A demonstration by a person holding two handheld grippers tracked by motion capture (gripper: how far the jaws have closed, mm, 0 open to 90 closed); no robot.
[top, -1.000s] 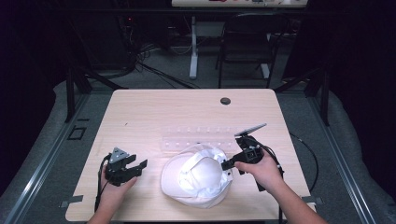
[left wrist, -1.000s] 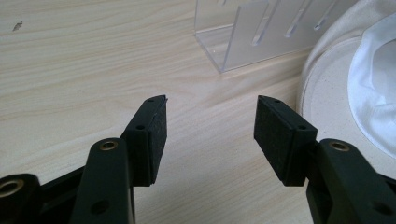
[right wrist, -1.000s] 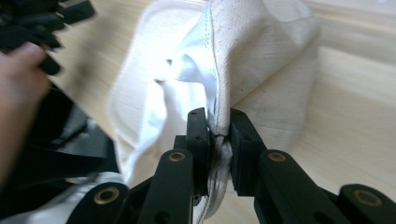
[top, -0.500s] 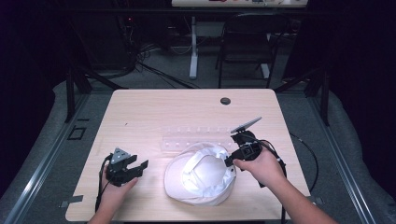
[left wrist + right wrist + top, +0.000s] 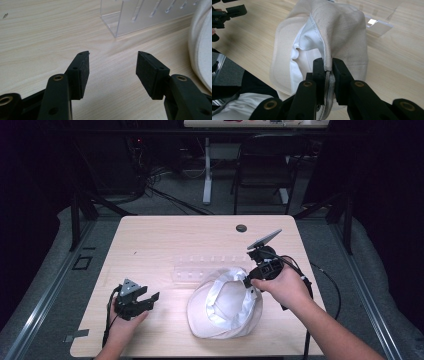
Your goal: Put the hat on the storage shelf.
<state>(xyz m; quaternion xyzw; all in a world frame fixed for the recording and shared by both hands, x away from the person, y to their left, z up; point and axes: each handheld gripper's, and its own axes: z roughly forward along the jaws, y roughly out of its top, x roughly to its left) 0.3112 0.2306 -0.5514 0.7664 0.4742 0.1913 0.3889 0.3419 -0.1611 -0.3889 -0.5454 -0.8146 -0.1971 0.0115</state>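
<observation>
While pinched at its rim by the right gripper [image 5: 328, 66], white cap [image 5: 225, 302] lifted on table [image 5: 165, 240], left gripper [image 5: 112, 66] held agape, nothing gripped, beside clear rack [image 5: 140, 15].

High view: overhead, facing forward-down on table [image 5: 165, 237]. Gripper views: close, low; all share white hat [image 5: 225, 302].

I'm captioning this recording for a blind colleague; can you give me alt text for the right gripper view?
The right tongs are clamped on the rim of a cream cloth hat, its white lining showing, above a light wooden table. A clear acrylic rack lies behind the hat.
</observation>
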